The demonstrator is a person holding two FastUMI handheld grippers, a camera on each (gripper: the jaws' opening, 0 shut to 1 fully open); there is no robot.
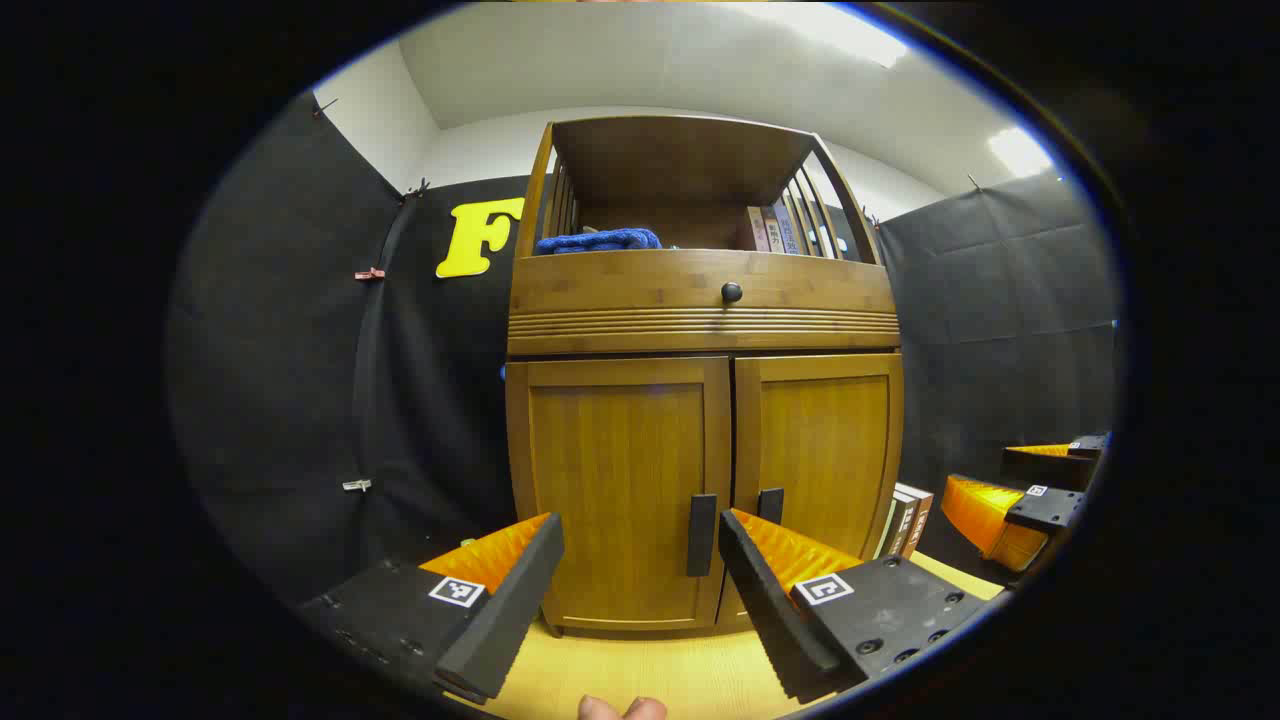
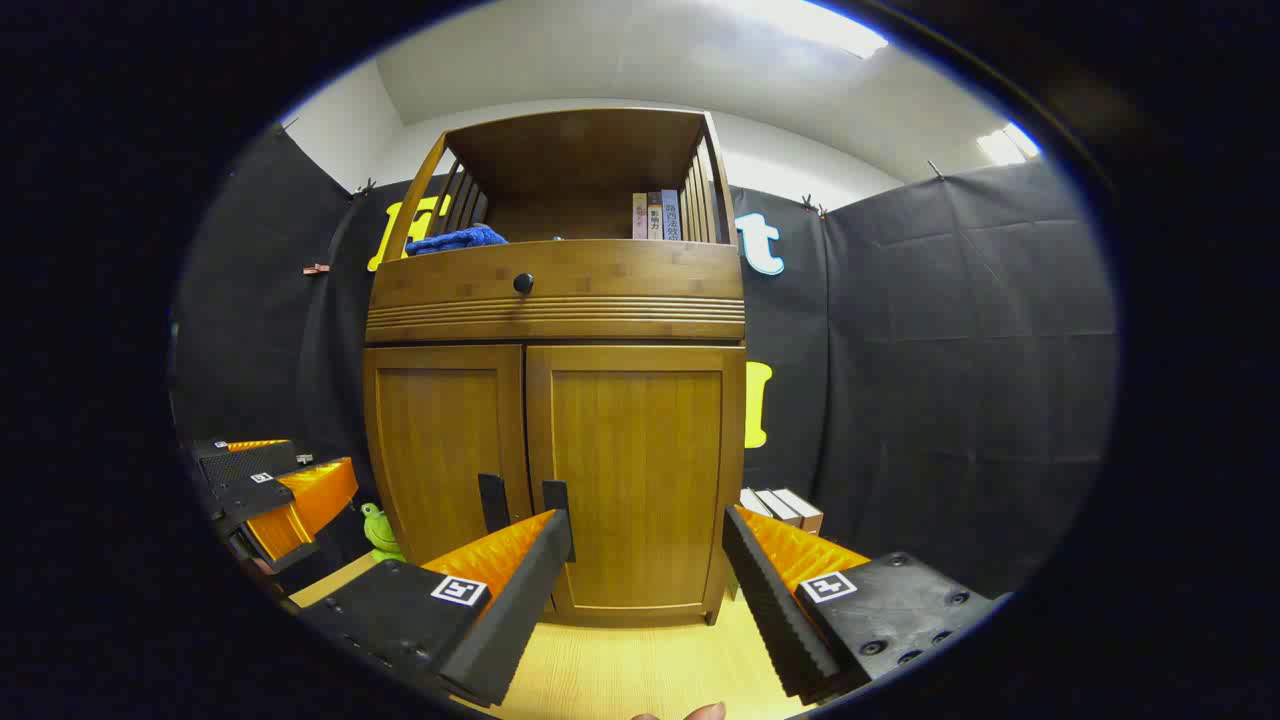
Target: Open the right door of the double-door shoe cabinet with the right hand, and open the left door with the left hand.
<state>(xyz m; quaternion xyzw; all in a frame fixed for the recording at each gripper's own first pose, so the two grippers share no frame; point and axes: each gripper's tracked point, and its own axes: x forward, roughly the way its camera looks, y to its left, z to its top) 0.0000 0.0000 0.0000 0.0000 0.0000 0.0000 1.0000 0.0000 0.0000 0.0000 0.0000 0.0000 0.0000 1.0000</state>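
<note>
Shoe cabinet (image 1: pixel 700 400) centre of left gripper view, both doors shut; my left gripper (image 1: pixel 640 590) gapes, empty, before left handle (image 1: pixel 701 535). Right gripper view: my right gripper (image 2: pixel 648 590) spread, empty, right handle (image 2: pixel 556 505) lower left; risk grabbing the wrong handle.

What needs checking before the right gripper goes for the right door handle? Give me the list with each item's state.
1. Both cabinet doors closed: ok, the right door and left door sit flush.
2. Right gripper open: ok, its fingers stand wide apart.
3. Right handle free and in reach line: not ok, it sits at the gripper's near-side finger rather than between the fingers.
4. Left gripper open: ok, and the left handle lies between its fingers, not yet touched.
5. Path clear of the books beside the cabinet: ok, they stand off to the side.
</note>
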